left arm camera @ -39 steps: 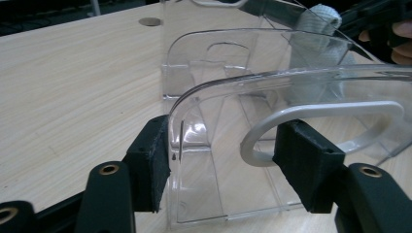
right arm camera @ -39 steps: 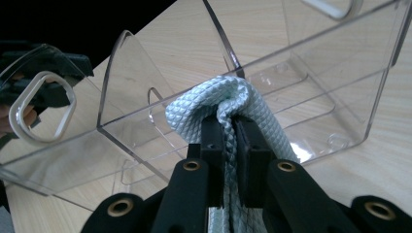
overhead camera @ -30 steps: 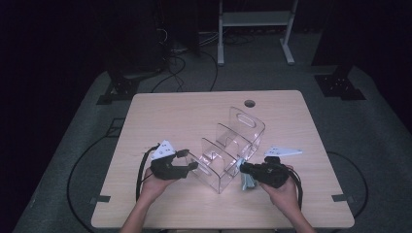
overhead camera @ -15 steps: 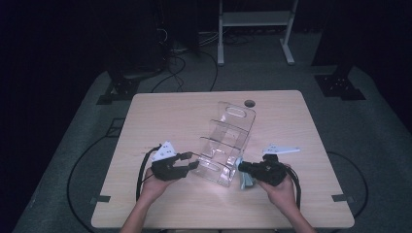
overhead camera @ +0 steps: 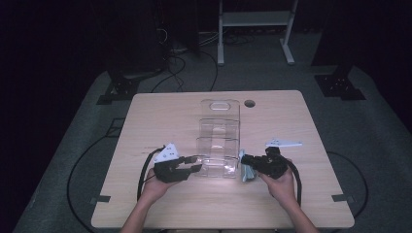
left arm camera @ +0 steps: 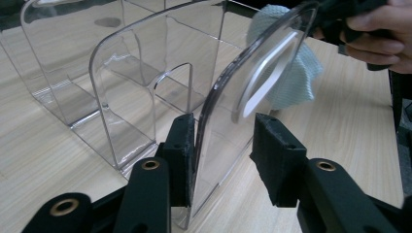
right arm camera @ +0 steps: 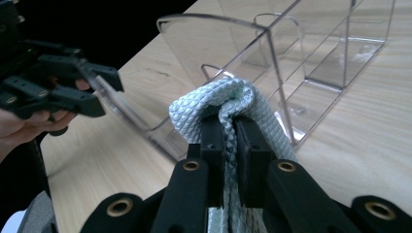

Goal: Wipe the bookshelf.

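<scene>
Left gripper view: your left gripper (left arm camera: 221,160) straddles, jaws apart, the rigid, slick acrylic organizer (left arm camera: 145,82), centre frame; right gripper (right arm camera: 228,145) pinches soft cloth (right arm camera: 228,99).

From my high view the room is very dim: only the table (overhead camera: 160,121) catches light, the floor and background fall to near black, and the picture is soft and grainy. The clear acrylic rack (overhead camera: 219,141) throws a bright glare patch near the table's near edge. My two gripper views are brighter and sharper, though nearby jaws blur slightly.
</scene>
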